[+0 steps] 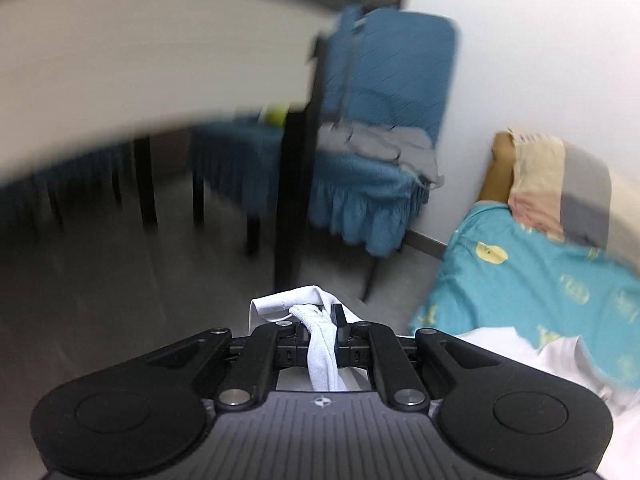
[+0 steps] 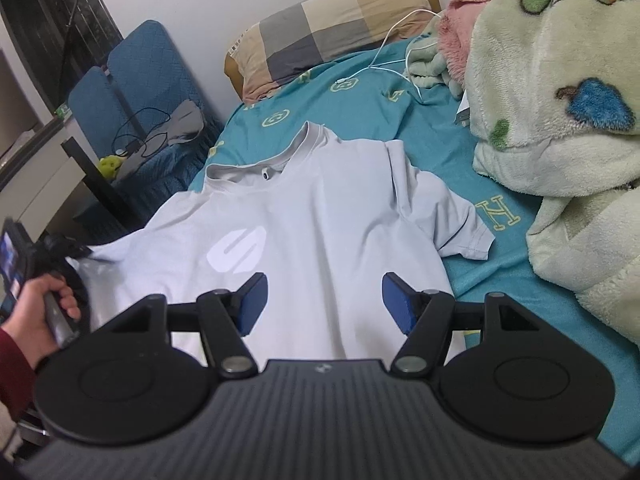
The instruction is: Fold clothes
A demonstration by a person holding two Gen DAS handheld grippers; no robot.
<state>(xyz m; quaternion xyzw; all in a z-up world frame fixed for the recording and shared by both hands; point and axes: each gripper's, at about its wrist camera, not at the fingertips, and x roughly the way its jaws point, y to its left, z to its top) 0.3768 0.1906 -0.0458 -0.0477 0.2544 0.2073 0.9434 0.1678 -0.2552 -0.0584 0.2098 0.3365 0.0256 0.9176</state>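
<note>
A pale grey T-shirt point(image 2: 320, 216) with a white chest logo lies face up on the teal bed sheet point(image 2: 432, 136), collar toward the pillow. Its right sleeve lies flat; its left sleeve is pulled out over the bed's left edge. My left gripper point(image 1: 318, 328) is shut on that sleeve's bunched fabric point(image 1: 320, 352); it also shows in the right wrist view point(image 2: 76, 252), held in a hand. My right gripper point(image 2: 324, 304) is open and empty, hovering over the shirt's lower body.
A checked pillow point(image 2: 320, 28) lies at the bed head. A fluffy green and pink blanket point(image 2: 560, 120) is piled along the right side, with a white cable point(image 2: 392, 52) near it. A blue covered chair point(image 1: 380, 140) with grey clothes and a dark table leg point(image 1: 292, 184) stand left of the bed.
</note>
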